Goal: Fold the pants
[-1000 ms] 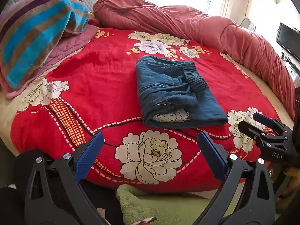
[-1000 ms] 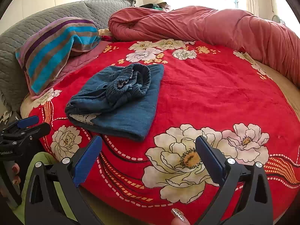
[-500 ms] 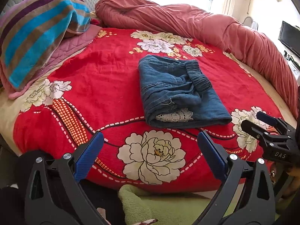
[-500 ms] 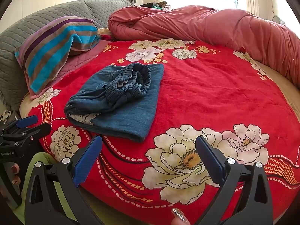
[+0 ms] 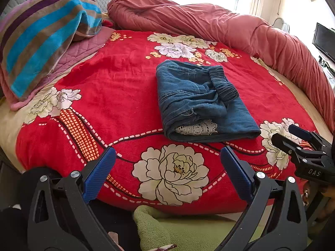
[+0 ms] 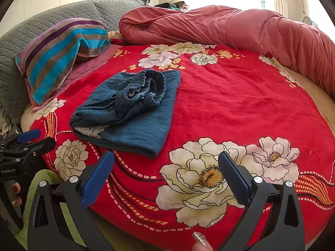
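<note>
Left tongs (image 5: 167, 168) wide, right tongs (image 6: 166, 167) wide, denim pants (image 5: 201, 102) folded

The folded dark-blue denim pants (image 5: 201, 100) look matt and coarse-woven, with a ribbed elastic waistband and a patch of white lace trim. The red floral plush blanket (image 5: 125, 87) beneath has a soft, fuzzy nap. The striped terry-cloth towel (image 5: 41, 35) looks fluffy. The grey headboard cover (image 6: 31, 35) is quilted cloth.
</note>
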Available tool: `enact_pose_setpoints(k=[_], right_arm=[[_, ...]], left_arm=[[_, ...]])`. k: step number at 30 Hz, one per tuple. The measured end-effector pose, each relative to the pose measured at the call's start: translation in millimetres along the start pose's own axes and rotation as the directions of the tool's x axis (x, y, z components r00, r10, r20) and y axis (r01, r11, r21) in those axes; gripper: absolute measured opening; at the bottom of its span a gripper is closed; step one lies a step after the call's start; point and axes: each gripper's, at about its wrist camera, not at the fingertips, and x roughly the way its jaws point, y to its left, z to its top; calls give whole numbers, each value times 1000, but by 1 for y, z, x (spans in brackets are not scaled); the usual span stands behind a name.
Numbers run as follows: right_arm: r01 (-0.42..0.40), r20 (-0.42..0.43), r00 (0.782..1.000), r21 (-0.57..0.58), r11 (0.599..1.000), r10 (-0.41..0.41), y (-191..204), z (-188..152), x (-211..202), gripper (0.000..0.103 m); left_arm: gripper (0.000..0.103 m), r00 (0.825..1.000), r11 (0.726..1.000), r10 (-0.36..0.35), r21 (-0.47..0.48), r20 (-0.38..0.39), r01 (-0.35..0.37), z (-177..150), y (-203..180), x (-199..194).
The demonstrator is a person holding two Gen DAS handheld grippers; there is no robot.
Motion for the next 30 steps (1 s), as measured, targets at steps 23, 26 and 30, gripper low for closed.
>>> enact_pose_setpoints(k=[23,26,30], right_arm=[[299,-23,953,235,925,-303,-155,16,11,98],[412,-55,908,301,860,-415,-215,24,10,98],[577,-125,808,371,728,-576,-303,32,11,98]], left_arm=[[93,958,917,263,-280,-111,-284,66,160,55],[94,933,892,324,-278,-160,-357,88,202,82],[94,926,878,310,-310,-215,-366,110,251,119]])
